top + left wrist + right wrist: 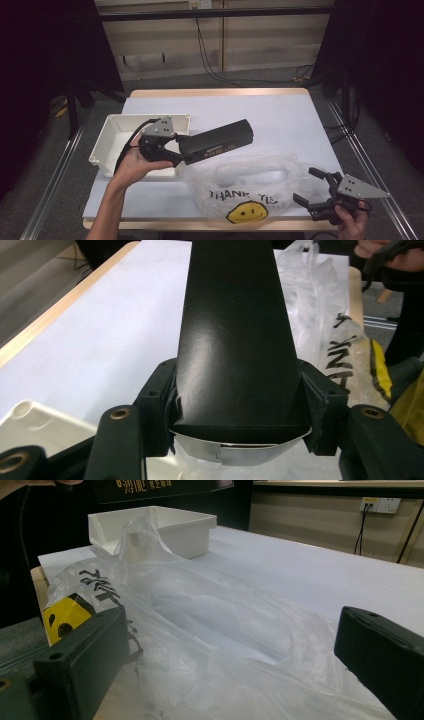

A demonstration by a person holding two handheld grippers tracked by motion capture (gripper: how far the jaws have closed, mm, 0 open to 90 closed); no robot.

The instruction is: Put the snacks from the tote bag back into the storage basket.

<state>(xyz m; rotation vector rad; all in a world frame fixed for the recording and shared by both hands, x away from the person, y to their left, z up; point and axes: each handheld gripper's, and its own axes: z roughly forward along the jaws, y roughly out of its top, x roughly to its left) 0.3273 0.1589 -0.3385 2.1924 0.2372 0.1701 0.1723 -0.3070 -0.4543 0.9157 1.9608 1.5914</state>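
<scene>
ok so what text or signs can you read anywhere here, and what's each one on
"THANK YO": black hand-style letters on the clear crinkled plastic bag; the ending is lost in a fold.
Yellow smiley face: printed on the same bag, below the words.
Gold print on the side of the long black cardboard box held in the left gripper: too small and blurred to read.
White rectangular plastic tray: no text visible.

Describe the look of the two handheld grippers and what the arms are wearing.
Both the left gripper and the right gripper are black, two-jawed, with blocky pads and a grey triangular plate dotted with screws on top. Brass-coloured pivots show on the left one, which trails a black cable. The forearms are bare, no sleeves.
</scene>
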